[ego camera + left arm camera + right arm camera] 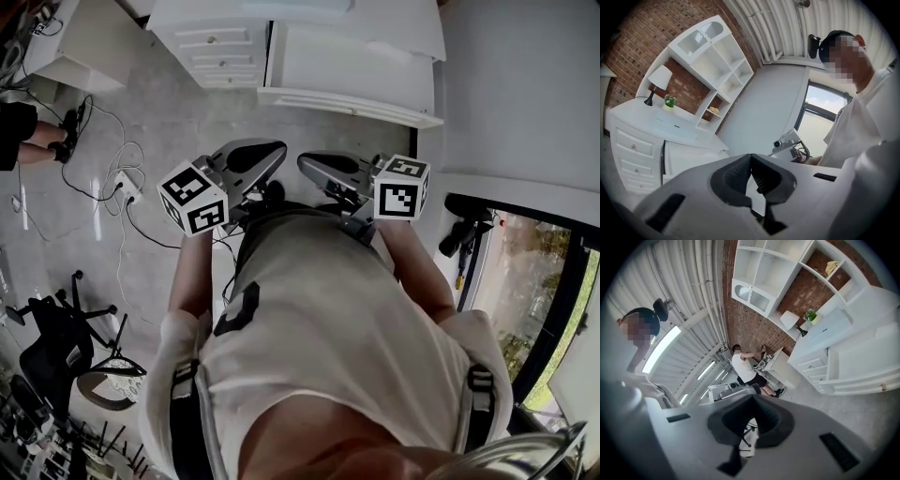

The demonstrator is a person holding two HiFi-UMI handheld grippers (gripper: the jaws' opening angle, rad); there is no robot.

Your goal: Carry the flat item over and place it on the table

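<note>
Head view: left gripper (267, 155) and right gripper (314, 167) pinched shut, empty.
Pale flat slab (675, 127) lies on the white desk (356, 66), upper frame, neither gripper nearer.

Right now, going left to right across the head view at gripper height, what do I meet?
person's leg → power strip among floor cables → left gripper, shut and empty → right gripper, shut and empty → window
</note>
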